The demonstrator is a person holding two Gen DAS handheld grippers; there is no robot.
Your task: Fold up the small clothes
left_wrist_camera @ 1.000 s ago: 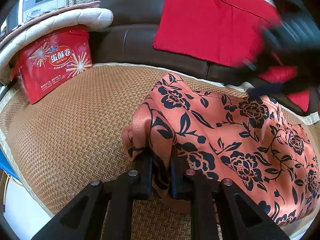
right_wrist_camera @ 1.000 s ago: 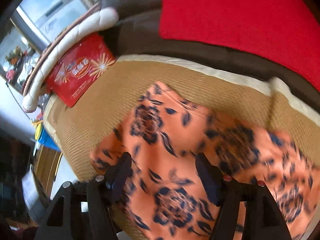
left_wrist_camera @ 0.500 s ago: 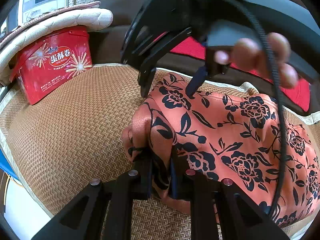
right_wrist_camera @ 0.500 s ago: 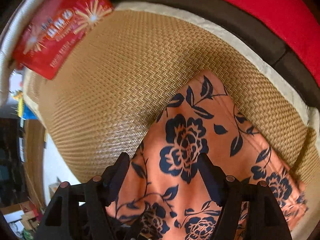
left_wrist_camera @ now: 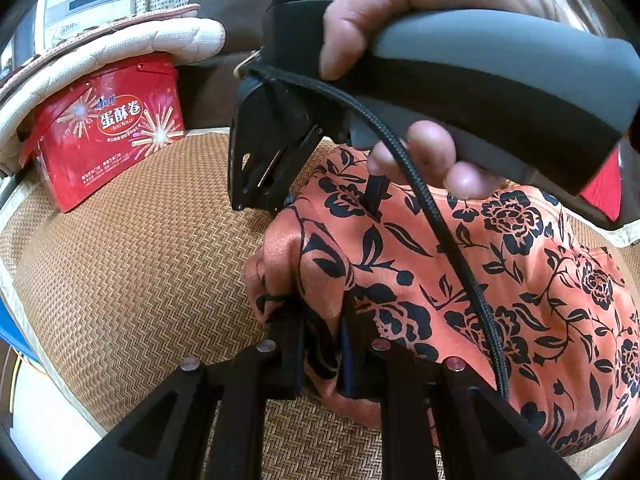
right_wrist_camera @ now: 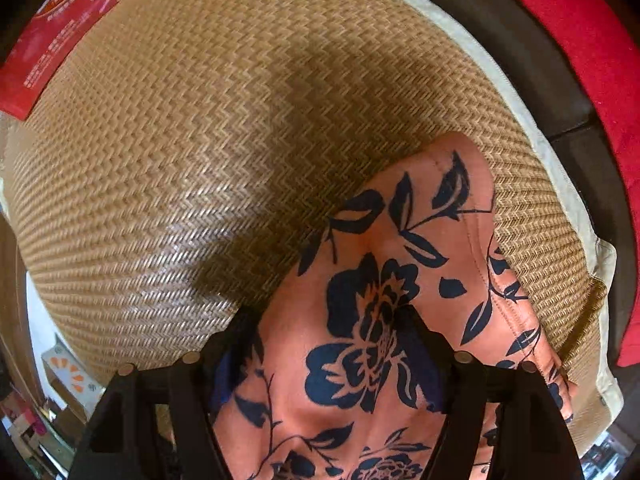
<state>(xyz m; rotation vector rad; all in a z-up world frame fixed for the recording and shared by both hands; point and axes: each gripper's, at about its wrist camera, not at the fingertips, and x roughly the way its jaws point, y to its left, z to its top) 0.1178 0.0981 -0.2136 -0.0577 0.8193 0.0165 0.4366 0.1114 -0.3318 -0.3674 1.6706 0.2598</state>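
An orange garment with black flowers (left_wrist_camera: 460, 280) lies on a woven mat (left_wrist_camera: 140, 260). My left gripper (left_wrist_camera: 322, 336) is shut on the garment's bunched near corner, with cloth pinched between its pads. My right gripper (left_wrist_camera: 316, 200), held by a person's hand (left_wrist_camera: 400, 20), points straight down over the garment's far corner. In the right wrist view its jaws (right_wrist_camera: 326, 320) are opening and stand wide. The flowered cloth (right_wrist_camera: 380, 320) lies between the fingers and is not pinched.
A red tin box (left_wrist_camera: 108, 140) stands at the mat's back left under a white padded cushion (left_wrist_camera: 120, 48). A red cloth (right_wrist_camera: 580, 40) hangs over the dark sofa back behind the mat. The right gripper's black cable (left_wrist_camera: 460, 260) crosses above the garment.
The right gripper swept in from the right, sank and tipped down onto the garment's far corner, its jaws a little wider. The left gripper and its pinched corner stayed put.
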